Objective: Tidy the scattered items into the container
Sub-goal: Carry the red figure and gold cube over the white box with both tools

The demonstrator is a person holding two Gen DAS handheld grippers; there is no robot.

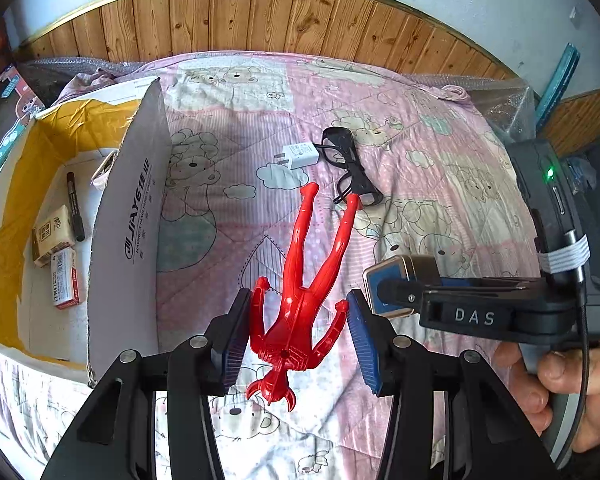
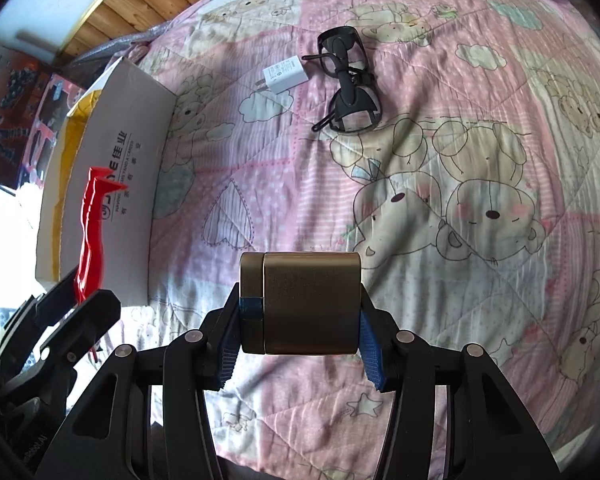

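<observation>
Left gripper [image 1: 298,338]: the blue ribbed pads [image 1: 236,340] stand on either side of a red plastic toy figure [image 1: 300,296]. The left pad touches the figure's arm; the right pad sits just beside the other arm. Whether the figure is firmly clamped cannot be told from the left wrist view. In the right wrist view the figure's legs stick up above that gripper, in front of the box wall, so it appears lifted off the quilt. Its head points toward the camera, legs away.

Right gripper [image 2: 300,330]: fingers closed partway on a dark bronze rounded metal tin [image 2: 300,304], which has a strip of blue tape on its left side. Both pads press against the tin's sides. A hand [image 1: 556,388] grips the handle of this tool at the right edge of the left wrist view.

White cardboard box with yellow inner lining [image 1: 128,208] stands at the left on the pink cartoon-bear quilt [image 2: 440,240]. Inside lie a black marker pen [image 1: 75,206], a tan tissue packet [image 1: 53,236] and a small red-and-white carton [image 1: 65,282].

Still out on the quilt, well beyond both grippers: a white USB wall charger [image 2: 284,75] and, just to its right, a pair of black-framed glasses [image 2: 348,80], folded.
</observation>
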